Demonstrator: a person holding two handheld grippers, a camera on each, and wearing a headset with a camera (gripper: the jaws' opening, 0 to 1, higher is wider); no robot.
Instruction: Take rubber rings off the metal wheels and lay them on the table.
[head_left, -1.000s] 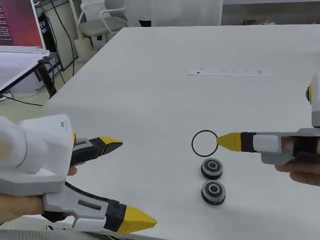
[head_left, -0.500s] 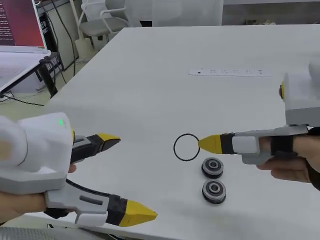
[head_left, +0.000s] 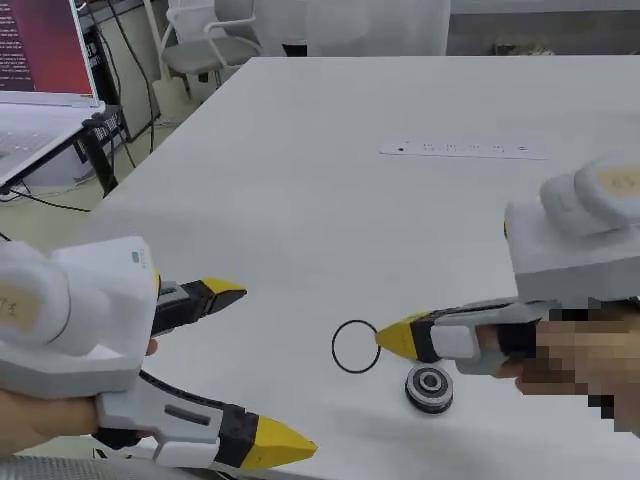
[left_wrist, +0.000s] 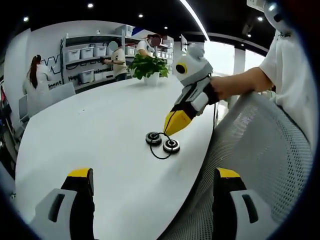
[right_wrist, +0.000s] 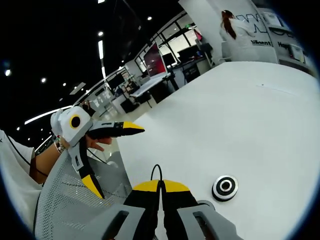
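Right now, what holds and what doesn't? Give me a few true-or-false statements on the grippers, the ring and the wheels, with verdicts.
1. The right gripper is shut on the rubber ring. True.
2. The left gripper clamps a metal wheel. False: its jaws stand wide open, holding nothing, away from the wheels.
3. A white power strip lies farther out on the table. True.
4. The ring sits around the wheel. False: it is off, held beside it.
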